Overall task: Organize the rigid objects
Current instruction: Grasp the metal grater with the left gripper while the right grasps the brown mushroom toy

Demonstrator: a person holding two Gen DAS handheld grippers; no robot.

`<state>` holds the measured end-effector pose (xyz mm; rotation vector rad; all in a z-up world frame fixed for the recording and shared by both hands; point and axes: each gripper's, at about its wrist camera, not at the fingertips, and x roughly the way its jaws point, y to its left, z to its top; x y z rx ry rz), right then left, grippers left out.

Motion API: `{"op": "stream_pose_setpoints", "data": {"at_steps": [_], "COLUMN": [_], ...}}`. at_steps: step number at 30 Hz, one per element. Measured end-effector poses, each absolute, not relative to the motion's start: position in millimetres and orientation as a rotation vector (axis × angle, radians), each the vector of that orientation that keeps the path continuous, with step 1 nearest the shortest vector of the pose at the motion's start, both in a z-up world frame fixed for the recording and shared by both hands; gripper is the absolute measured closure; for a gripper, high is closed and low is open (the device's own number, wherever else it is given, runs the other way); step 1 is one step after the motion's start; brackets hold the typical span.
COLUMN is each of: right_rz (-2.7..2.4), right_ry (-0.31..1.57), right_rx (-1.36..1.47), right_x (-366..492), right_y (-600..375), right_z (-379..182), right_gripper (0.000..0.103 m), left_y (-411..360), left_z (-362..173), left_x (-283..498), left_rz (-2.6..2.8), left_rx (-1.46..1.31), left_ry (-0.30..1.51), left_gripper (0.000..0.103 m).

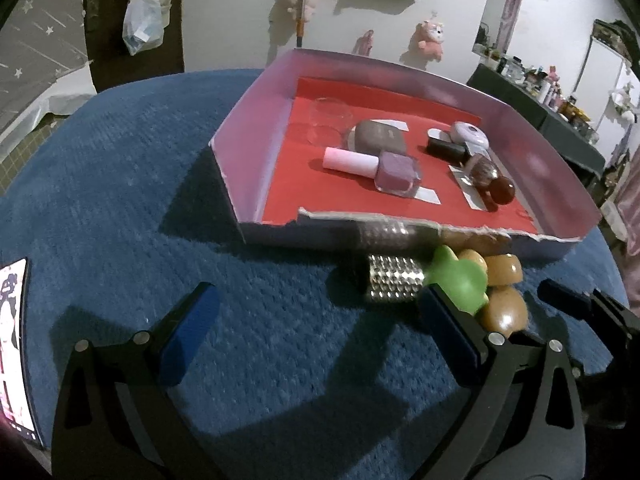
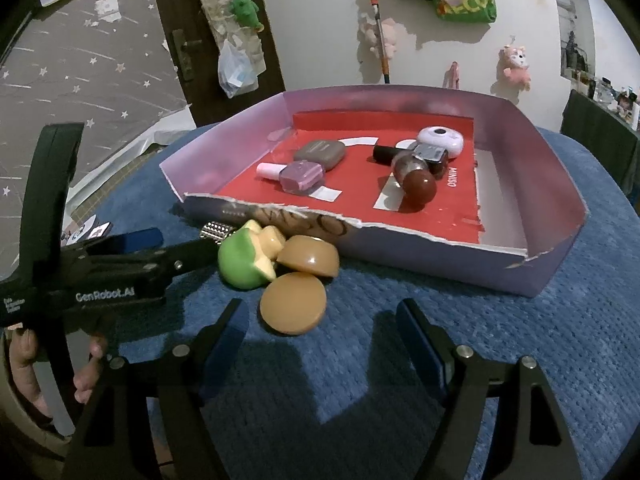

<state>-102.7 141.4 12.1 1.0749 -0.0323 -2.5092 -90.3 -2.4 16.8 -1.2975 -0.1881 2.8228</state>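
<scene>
Two grippers hang low over a blue carpeted desk [image 2: 400, 380], both with their fingers spread wide and nothing between the pads. Ahead of the right gripper [image 2: 320, 344], just beyond its left finger [image 2: 224, 340], lies a flat tan disc [image 2: 293, 303]; a second tan dome [image 2: 308, 257] sits a little farther on, touching or nearly touching the torn front wall of a shallow cardboard tray [image 2: 400, 246]. Left of these lies a green apple-shaped piece [image 2: 242, 258] with a pale cut face, and the tip of the left gripper's finger reaches to its side; whether it touches cannot be told. In the left wrist view the left gripper [image 1: 316, 344] has its right finger [image 1: 448, 332] just in front of the green piece [image 1: 456, 280], which lies outside the gap, on the finger's far side. A small metal grater cylinder [image 1: 394, 282] lies on the desk beyond the open gap, nearer the right finger, close against the tray's wall [image 1: 260, 236]. Inside the tray, well ahead of both sets of fingers, rest a pink-capped nail polish bottle [image 1: 376, 166], a grey-brown oval case [image 1: 378, 136], a clear glass [image 1: 328, 118], a dark round-capped bottle [image 1: 490, 178], a dark tube [image 1: 446, 148] and a white round case [image 1: 470, 134]. A phone [image 1: 14, 344] lies at the far left edge, beside the left finger. A hand [image 2: 86, 364] grips the left gripper's handle.
</scene>
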Motion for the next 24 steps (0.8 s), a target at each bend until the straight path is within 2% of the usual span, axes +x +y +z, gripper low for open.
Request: {"op": "stream_pose_setpoints", "data": {"at_steps": [4, 14, 16, 20, 21, 22, 23, 24], "right_rz": [-2.496, -2.49, -2.493, -2.502, -2.503, -2.505, -2.505, -2.506], "right_ry": [0.002, 0.052, 0.073, 0.088, 0.088, 0.091, 0.094, 0.098], "right_rx": [1.085, 1.088, 1.083, 1.086, 1.088, 1.088, 1.088, 1.089], "right_x": [-105, -110, -110, -110, -110, -111, -111, -111], "right_y": [133, 122, 119, 118, 118, 118, 117, 117], "right_z": [8, 6, 6, 5, 5, 5, 5, 5], "right_gripper": [0.029, 0.03, 0.03, 0.036, 0.036, 0.037, 0.039, 0.039], "left_y": [-1, 1, 2, 5, 7, 9, 13, 16], "left_z": [19, 18, 18, 16, 16, 14, 14, 15], "left_x": [-94, -97, -99, -101, -100, -101, -100, -99], "left_rz": [2.826, 2.836, 2.804, 2.793, 2.784, 2.766, 2.767, 2.767], "left_rx": [-1.289, -1.323, -1.324, -1.321, -1.316, -1.318, -1.32, -1.307], "left_ry": [-0.2, -0.186, -0.211, -0.236, -0.239, -0.243, -0.22, -0.203], "left_gripper": [0.002, 0.002, 0.009, 0.011, 0.018, 0.031, 0.031, 0.038]}}
